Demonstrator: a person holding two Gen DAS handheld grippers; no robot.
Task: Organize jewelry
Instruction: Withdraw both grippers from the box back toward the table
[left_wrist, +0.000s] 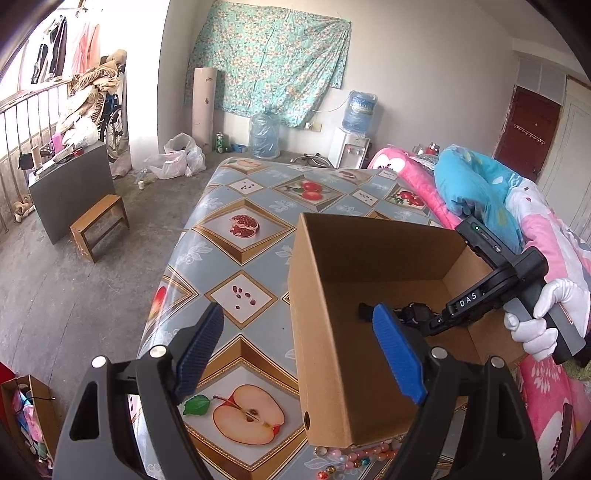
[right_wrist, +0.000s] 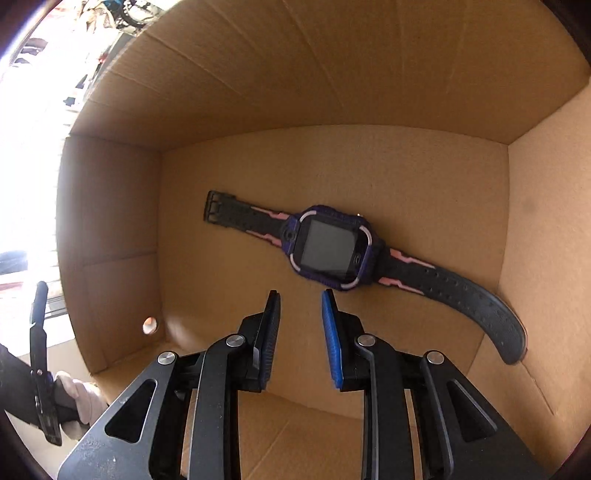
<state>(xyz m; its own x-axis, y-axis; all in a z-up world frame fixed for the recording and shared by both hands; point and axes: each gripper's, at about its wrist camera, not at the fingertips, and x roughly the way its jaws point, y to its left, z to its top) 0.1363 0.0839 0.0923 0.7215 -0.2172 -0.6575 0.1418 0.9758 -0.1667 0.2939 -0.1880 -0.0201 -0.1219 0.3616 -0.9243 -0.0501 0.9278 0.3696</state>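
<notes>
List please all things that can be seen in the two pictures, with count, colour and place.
box: one, brown cardboard, open, on the table.
watch: one, black strap with pink marks, purple case, flat on the box floor.
beads: many, mixed colours, on the table at the box's near edge.
table: one, blue-grey cloth with fruit prints.
stool: one, brown wood, on the floor left of the table.
water bottles: two, blue, by the far wall; one sits on a white dispenser.
bedding: pink and blue, right of the table.
left gripper: blue pads, open wide, astride the box's left wall.
right gripper: blue pads, partly open, empty, inside the box above the watch.
gloved hand: white, holding the right gripper.
</notes>
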